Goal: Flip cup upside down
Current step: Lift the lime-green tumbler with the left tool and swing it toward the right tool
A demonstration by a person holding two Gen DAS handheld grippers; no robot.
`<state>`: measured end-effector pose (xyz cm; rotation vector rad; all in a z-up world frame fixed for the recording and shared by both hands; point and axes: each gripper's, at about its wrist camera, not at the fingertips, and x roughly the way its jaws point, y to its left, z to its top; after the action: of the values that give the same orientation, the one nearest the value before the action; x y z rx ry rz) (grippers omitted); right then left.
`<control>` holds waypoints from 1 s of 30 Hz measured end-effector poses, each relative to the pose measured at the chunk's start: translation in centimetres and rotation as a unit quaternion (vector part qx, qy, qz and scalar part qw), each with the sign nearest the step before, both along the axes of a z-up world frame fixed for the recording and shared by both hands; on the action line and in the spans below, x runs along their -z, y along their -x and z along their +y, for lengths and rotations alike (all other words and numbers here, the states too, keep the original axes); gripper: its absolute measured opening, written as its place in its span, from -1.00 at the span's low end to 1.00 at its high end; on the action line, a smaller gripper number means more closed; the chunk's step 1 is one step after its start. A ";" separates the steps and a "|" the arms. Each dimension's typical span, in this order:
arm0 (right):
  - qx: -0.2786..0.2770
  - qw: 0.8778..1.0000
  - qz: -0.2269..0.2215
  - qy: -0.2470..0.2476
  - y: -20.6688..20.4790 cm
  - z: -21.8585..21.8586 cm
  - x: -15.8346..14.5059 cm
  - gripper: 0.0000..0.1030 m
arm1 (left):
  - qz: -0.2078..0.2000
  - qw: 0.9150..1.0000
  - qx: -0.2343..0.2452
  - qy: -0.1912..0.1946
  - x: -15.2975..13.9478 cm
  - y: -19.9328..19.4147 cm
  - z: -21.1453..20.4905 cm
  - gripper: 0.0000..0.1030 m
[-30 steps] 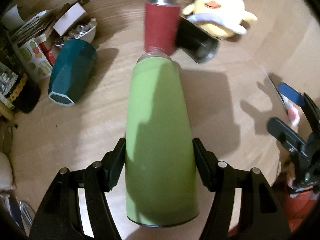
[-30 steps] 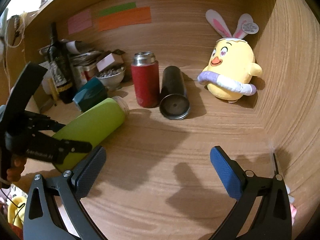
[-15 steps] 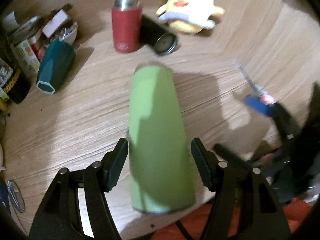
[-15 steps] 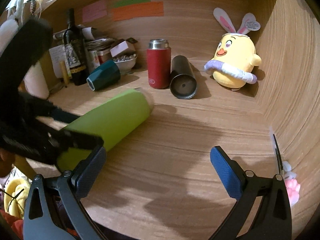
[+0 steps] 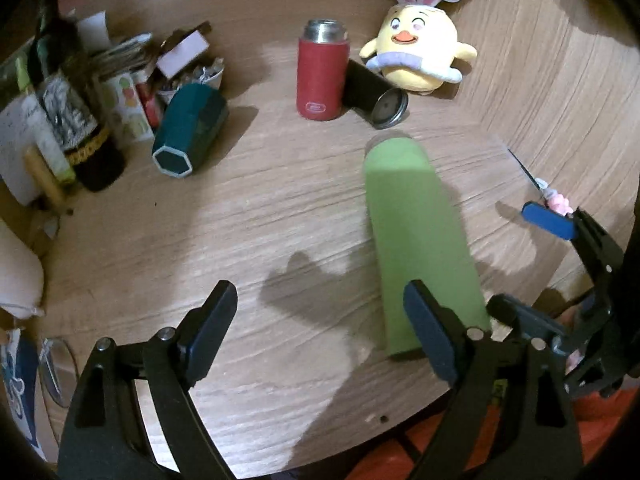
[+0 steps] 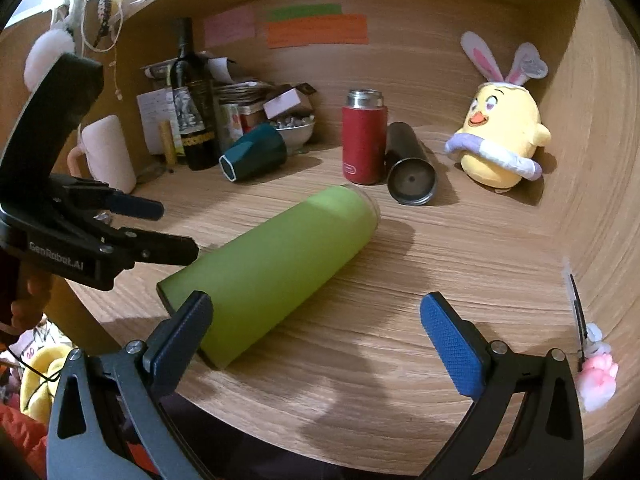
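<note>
A tall green cup (image 5: 420, 236) lies on its side on the wooden tabletop (image 5: 240, 220), its rim pointing toward the back; it also shows in the right wrist view (image 6: 276, 268). My left gripper (image 5: 320, 324) is open and empty, with the cup just right of its right finger. It appears in the right wrist view (image 6: 156, 228) left of the cup. My right gripper (image 6: 316, 332) is open and empty, near the cup's base end, and one blue pad (image 5: 548, 222) shows in the left wrist view.
A red flask (image 6: 364, 140) stands at the back beside a black tumbler (image 6: 410, 168) lying on its side. A teal cup (image 6: 256, 156) lies on its side at back left near a wine bottle (image 6: 192, 100) and clutter. A yellow plush chick (image 6: 500, 140) sits back right.
My left gripper let go of the green cup and opened. The cup now lies on the table to the right of it. Both grippers pulled back a little.
</note>
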<state>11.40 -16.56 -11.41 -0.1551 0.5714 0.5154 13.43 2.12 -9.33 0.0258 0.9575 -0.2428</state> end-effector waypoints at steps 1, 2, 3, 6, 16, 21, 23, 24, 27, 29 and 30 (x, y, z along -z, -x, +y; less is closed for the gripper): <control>-0.001 1.000 -0.001 0.002 0.0 0.0 0.0 1.00 | 0.002 1.000 -0.003 0.003 0.2 0.2 0.3 0.67; -0.002 1.000 0.001 0.001 -0.1 0.0 0.0 1.00 | 0.005 1.000 -0.006 0.005 0.5 0.3 0.5 0.66; -0.003 1.000 0.003 0.000 -0.1 -0.2 0.0 1.00 | 0.011 1.000 -0.009 0.005 0.8 0.3 0.6 0.64; 0.001 1.000 0.009 -0.004 -0.3 -0.8 0.0 1.00 | 0.028 0.999 -0.009 0.018 1.8 0.5 0.6 0.55; 0.020 0.999 0.028 -0.036 -0.7 -3.4 -0.1 1.00 | 0.033 0.999 0.019 0.022 2.4 1.4 -1.9 0.55; 0.015 0.998 0.036 -0.050 -0.9 -3.8 -0.3 1.00 | 0.040 0.998 0.036 0.030 2.4 1.1 -3.5 0.55; 0.016 0.998 0.040 -0.050 -1.0 -3.9 -0.2 1.00 | 0.037 0.998 0.045 0.034 2.3 1.0 -4.3 0.55; 0.017 0.998 0.041 -0.050 -1.0 -3.9 -0.2 1.00 | 0.035 0.998 0.050 0.033 2.3 0.8 -4.7 0.55; 0.012 0.998 0.048 -0.050 -1.0 -3.8 0.0 1.00 | 0.023 0.998 0.056 0.024 1.6 0.4 -5.0 0.45; 0.009 0.998 0.047 -0.050 -0.8 -3.7 0.3 1.00 | 0.007 0.999 0.050 0.020 0.6 0.1 -4.6 0.44; 0.007 0.998 0.045 -0.053 -0.8 -3.6 0.4 1.00 | -0.003 0.999 0.047 0.025 -0.2 -0.1 -4.4 0.43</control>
<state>12.15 -20.15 -11.82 -0.0272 0.6320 0.5399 13.51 -2.26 -9.16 0.0262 0.9454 -0.3529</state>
